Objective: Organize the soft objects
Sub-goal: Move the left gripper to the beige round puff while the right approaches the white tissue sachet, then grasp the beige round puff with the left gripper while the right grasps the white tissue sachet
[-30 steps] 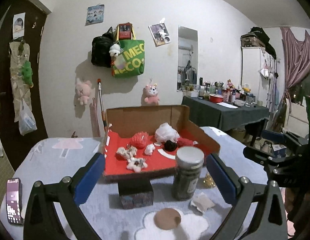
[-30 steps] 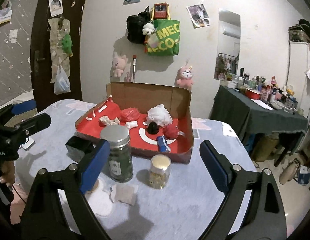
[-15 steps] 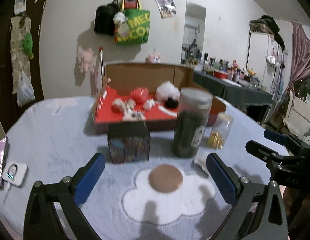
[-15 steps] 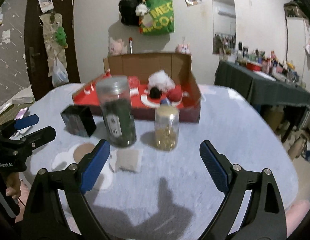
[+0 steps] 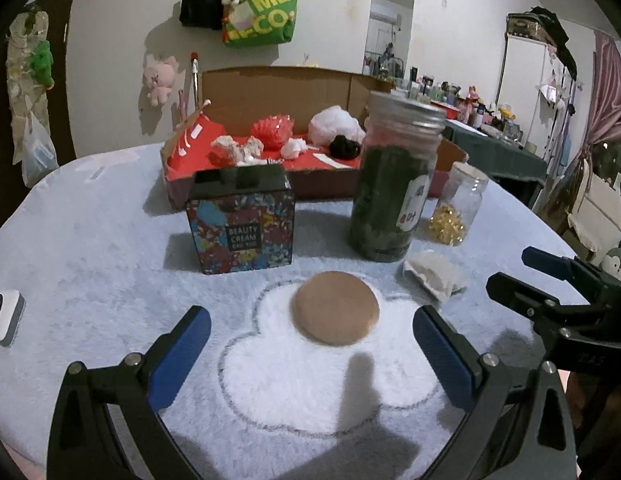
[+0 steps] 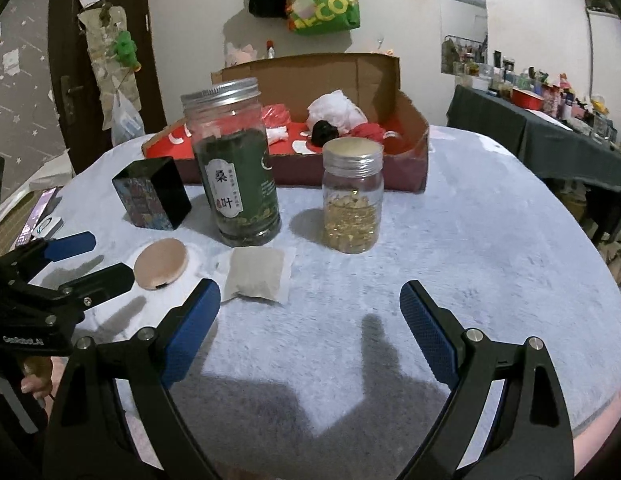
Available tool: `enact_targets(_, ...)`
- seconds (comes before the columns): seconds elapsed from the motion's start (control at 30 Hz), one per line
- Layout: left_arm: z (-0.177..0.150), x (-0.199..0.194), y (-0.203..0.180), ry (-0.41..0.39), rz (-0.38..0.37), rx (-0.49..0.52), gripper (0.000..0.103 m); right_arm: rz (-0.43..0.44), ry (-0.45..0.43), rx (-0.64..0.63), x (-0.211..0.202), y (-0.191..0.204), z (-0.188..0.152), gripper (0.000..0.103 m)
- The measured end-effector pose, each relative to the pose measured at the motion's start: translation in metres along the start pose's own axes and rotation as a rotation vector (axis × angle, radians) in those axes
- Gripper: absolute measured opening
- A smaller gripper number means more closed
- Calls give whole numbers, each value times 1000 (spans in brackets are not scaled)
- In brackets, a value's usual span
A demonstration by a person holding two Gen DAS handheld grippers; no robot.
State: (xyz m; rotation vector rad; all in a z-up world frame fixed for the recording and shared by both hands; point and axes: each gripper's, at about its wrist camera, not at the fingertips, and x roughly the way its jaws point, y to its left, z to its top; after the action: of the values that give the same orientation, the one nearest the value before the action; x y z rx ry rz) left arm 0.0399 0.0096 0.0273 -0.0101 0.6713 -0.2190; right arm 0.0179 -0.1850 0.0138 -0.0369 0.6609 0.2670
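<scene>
Puff [image 5: 335, 307], round, tan, flat on fluffy blanket [image 5: 110, 248]; both grippers' jaws wide, empty.

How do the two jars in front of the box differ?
The tall jar is taller and wider than the short jar. The tall jar is packed with dark green leaves nearly to its neck; the short jar holds golden capsules about halfway up. The tall jar carries a printed label; no label shows on the short jar. Both stand upright on the blue cloth, clear-walled with silver screw lids on.
</scene>
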Motion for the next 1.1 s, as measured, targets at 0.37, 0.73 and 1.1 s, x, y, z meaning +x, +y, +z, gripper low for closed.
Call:
enact_targets(0.37, 5, 24, 1, 97, -28, 68, 92, 94, 70, -53, 26, 4, 7, 92)
enact_targets(0.73, 13, 39, -6, 161, -125, 160, 54, 191, 149, -147, 55, 18, 15, 45)
enact_targets(1.1, 25, 22, -5, 142, -242, 114, 24, 209, 69, -134, 28, 16, 21, 17)
